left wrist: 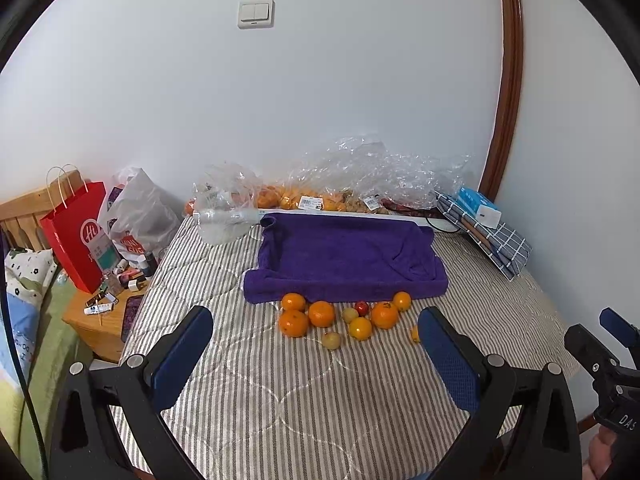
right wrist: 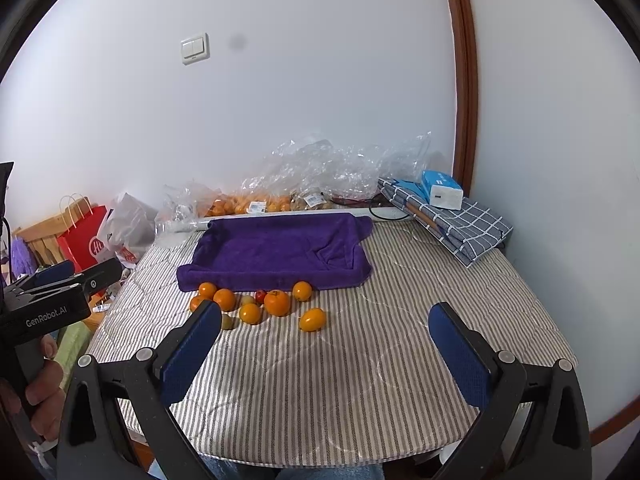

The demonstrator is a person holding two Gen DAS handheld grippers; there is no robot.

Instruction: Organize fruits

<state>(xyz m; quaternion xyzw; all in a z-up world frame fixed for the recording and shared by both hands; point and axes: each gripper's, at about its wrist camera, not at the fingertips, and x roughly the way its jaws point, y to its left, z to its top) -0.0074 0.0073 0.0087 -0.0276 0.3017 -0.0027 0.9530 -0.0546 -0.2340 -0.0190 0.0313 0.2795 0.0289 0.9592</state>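
Hovering with both the left gripper [left wrist: 316,354] and right gripper [right wrist: 325,354] spread and empty, we should approach the loose fruits [right wrist: 256,304] beside the purple towel tray [right wrist: 280,254] slowly, squeezing gently.

The left gripper [left wrist: 316,332] is held level and pointing forward, its two blue-padded fingers [left wrist: 182,354] spread wide apart with nothing between them. The right gripper [right wrist: 326,330] is held the same way, fingers [right wrist: 460,354] equally wide and holding nothing. The two sit side by side, near each other. In the right wrist view a bare hand [right wrist: 42,394] wraps around the left gripper's black handle, fingers curled round it.
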